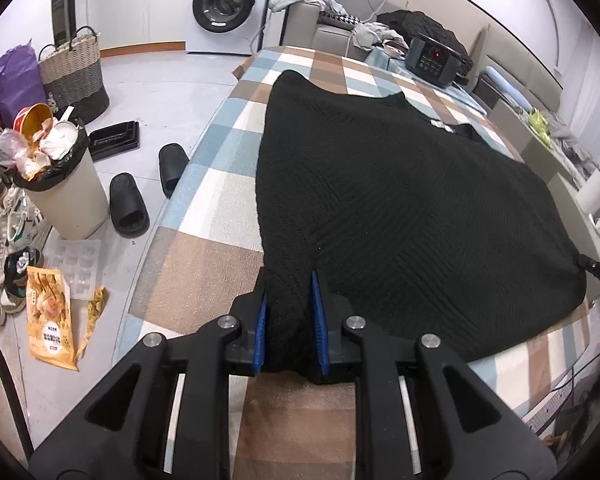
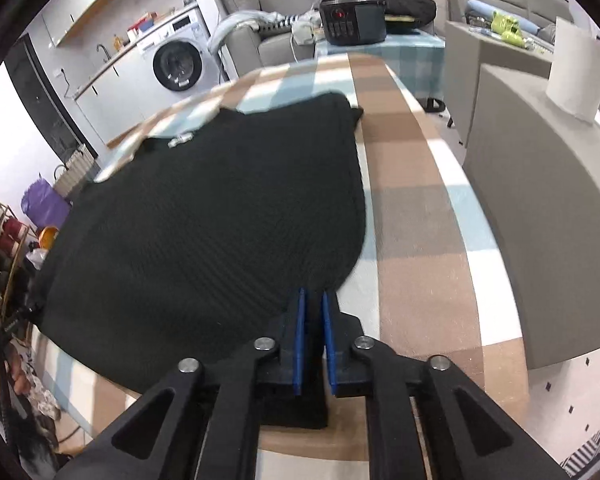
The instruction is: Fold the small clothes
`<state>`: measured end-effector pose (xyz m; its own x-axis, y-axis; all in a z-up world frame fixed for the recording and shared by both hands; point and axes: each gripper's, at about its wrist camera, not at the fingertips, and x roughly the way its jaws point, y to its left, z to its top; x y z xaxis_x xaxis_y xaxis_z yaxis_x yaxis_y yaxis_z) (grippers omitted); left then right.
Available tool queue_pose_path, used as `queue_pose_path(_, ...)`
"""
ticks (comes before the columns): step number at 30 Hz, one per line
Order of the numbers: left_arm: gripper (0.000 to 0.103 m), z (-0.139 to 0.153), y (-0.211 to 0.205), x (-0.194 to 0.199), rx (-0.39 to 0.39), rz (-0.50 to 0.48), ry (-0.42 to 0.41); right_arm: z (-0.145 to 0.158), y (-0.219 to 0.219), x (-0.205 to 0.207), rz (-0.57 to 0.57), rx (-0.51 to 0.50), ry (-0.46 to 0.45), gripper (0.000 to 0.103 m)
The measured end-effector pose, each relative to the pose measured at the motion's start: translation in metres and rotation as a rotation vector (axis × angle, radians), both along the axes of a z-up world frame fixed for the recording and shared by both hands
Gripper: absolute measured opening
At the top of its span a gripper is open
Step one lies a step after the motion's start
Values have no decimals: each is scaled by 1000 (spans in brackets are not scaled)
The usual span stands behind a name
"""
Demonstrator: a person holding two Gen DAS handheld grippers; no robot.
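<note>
A black knit garment (image 1: 380, 184) lies spread flat on a table covered with a checked cloth (image 1: 204, 200). In the left wrist view my left gripper (image 1: 290, 280) is shut on the garment's near left corner, and black fabric bunches between its blue pads (image 1: 318, 320). The right wrist view shows the same garment (image 2: 204, 216) from its other side. My right gripper (image 2: 313, 296) is shut on its near right corner, with a fold of fabric hanging below the narrow gap. A small white label (image 2: 182, 138) shows at the far neckline.
A black appliance (image 1: 432, 58) with a red light stands at the table's far end. On the floor to the left are a full trash bin (image 1: 64, 196), black slippers (image 1: 128, 204) and a woven basket (image 1: 74, 72). A grey block (image 2: 540, 220) carrying a paper roll (image 2: 576, 76) flanks the table's right side.
</note>
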<state>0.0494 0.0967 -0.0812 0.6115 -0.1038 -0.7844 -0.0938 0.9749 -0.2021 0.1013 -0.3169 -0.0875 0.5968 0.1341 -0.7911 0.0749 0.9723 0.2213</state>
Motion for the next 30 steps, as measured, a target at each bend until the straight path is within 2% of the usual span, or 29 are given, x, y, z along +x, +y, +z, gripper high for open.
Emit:
queue_pose_path(1, 19, 2, 2, -2, -11, 14, 6, 7, -1, -4, -16, 16, -26, 19)
queue_pose_path(2, 24, 3, 4, -5, -21, 22, 8, 13, -2, -6, -28, 34, -48, 28)
queue_pose_path(3, 33, 4, 6, -9, -40, 32, 8, 20, -3, -10, -36, 67, -81, 36)
queue_pose_path(6, 49, 7, 14, -29, -107, 71, 1, 37, 2, -16, -35, 159, -154, 44)
queue_pose_path(9, 51, 8, 18, -52, -151, 107, -1, 47, 17, -12, -7, 212, -185, 50)
queue_pose_path(13, 51, 0, 13, -76, -233, 110, 11, 46, 38, -5, 47, 241, -182, 51)
queue_pose_path(16, 51, -9, 4, -76, -221, 119, 26, 40, 50, 2, 78, 259, -170, 51)
queue_pose_path(19, 51, -11, -7, -68, -188, 139, -6, 34, 58, 5, 89, 277, -157, 51)
queue_pose_path(26, 51, -12, -27, -22, -171, 208, -43, 28, 76, 8, 137, 267, -161, 51)
queue_pose_path(28, 41, -14, -31, -7, -183, 226, -54, 23, 78, 10, 138, 249, -152, 51)
queue_pose_path(29, 21, -14, -32, -1, -183, 232, -63, 21, 78, 11, 138, 240, -146, 51)
queue_pose_path(30, 15, -15, -34, 6, -182, 234, -68, 18, 79, 13, 138, 232, -140, 51)
